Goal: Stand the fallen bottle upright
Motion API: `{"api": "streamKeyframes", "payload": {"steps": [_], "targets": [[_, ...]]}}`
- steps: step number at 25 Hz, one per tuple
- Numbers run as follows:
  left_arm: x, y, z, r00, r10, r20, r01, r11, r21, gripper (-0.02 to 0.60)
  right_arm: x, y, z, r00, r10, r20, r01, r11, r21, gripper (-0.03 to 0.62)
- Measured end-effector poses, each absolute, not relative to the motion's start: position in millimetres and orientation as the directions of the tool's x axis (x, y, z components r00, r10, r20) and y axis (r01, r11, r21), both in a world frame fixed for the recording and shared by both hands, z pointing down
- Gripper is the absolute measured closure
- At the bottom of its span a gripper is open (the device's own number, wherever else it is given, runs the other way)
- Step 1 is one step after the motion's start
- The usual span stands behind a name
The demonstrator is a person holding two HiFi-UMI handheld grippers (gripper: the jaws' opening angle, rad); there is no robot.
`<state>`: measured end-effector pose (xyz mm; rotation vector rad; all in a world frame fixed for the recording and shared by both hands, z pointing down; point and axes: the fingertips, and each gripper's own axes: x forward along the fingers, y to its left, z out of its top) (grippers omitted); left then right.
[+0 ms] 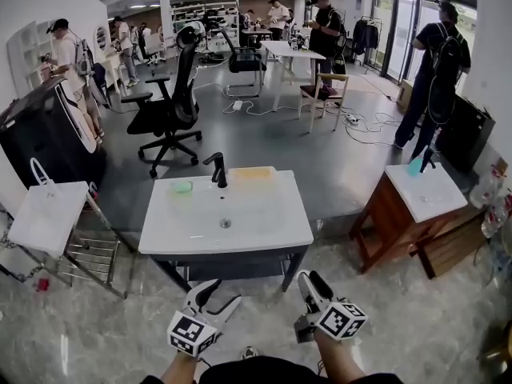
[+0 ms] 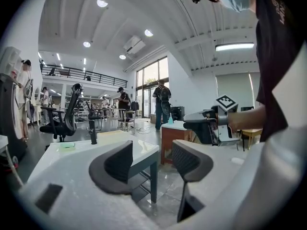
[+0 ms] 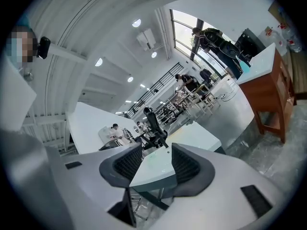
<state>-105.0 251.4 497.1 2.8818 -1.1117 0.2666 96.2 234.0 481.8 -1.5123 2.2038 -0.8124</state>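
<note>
A white washbasin counter stands ahead of me with a black tap at its back. A small pale green object lies flat on the counter left of the tap; whether it is the bottle I cannot tell. It also shows in the left gripper view as the green object. My left gripper and right gripper hover below the counter's front edge, both open and empty. Nothing sits between the left gripper jaws or the right gripper jaws.
A pale yellow pad lies right of the tap. A wooden stand at the right carries a white top with a teal bottle. A metal rack with a white tray stands at the left. Office chairs and people are farther back.
</note>
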Motion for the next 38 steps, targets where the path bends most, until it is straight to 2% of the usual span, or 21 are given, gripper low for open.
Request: {"api": "streamKeyframes", "payload": {"steps": [7, 17, 24, 38], "targets": [[-123, 219, 508, 0.752, -0.632, 0.186, -0.647, -0.762, 0.025, 0.314, 82, 216, 490, -0.322, -0.945, 0.057, -0.732, 0.21, -0.649, 0.41], [-113, 154, 524, 0.771, -0.602, 0.205, -0.622, -0.781, 0.047, 0.314, 93, 152, 505, -0.291, -0.953, 0.08, -0.72, 0.163, -0.674, 0.411], [-96, 83, 518, 0.736, -0.64, 0.22, -0.66, -0.751, 0.025, 0.314, 117, 70, 508, -0.33, -0.939, 0.092, -0.713, 0.184, -0.676, 0.413], [-45, -36, 518, 0.638, -0.73, 0.246, -0.755, -0.656, 0.01, 0.316, 153, -72, 536, -0.495, -0.859, 0.13, -0.652, 0.268, -0.709, 0.424]]}}
